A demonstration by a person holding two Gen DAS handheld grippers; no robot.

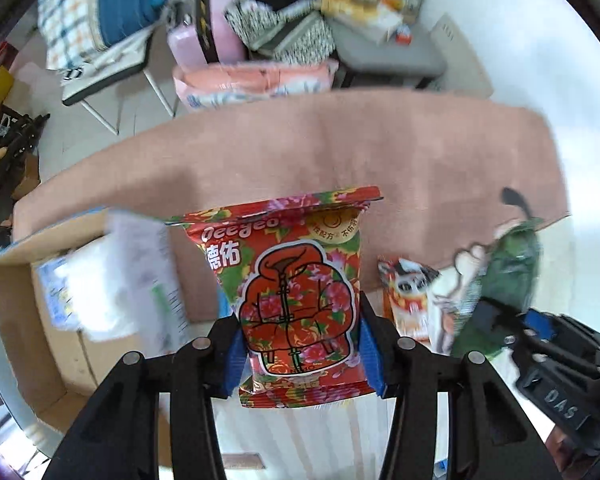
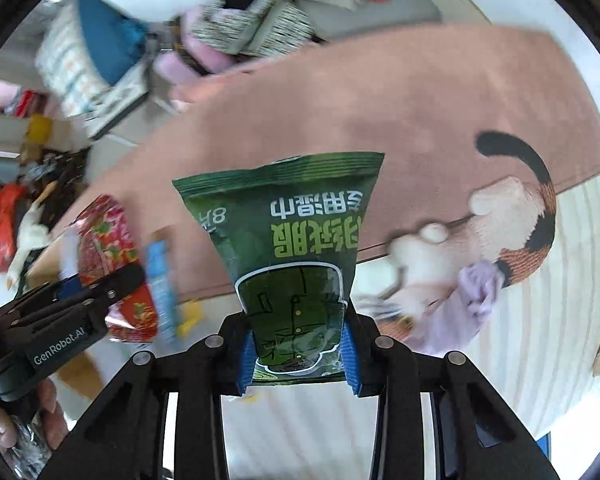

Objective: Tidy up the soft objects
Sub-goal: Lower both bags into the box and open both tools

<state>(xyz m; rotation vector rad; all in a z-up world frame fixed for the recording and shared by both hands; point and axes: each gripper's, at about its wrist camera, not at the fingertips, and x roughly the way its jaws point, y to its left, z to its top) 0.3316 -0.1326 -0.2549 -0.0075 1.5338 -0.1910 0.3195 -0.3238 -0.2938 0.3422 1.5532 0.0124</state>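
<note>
Gripping red packet [image 1: 300, 292], left gripper [image 1: 300, 354]; right gripper [image 2: 299, 354], green packet [image 2: 296, 248]

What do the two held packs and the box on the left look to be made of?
Red pack in the left gripper: glossy printed plastic film, going by its sheen and crimped top. Green pack in the right gripper: similar film, more matte. Box: plain brown cardboard, dull, with folded flaps.

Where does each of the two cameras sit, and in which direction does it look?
Left wrist: sits on the left gripper, looking forward along its fingers at the red floral packet it grips; the right gripper shows at the right.
Right wrist: sits on the right gripper, facing the green packet it grips; the left gripper shows at the left.
Shared: both packets, pink cloth.
</note>
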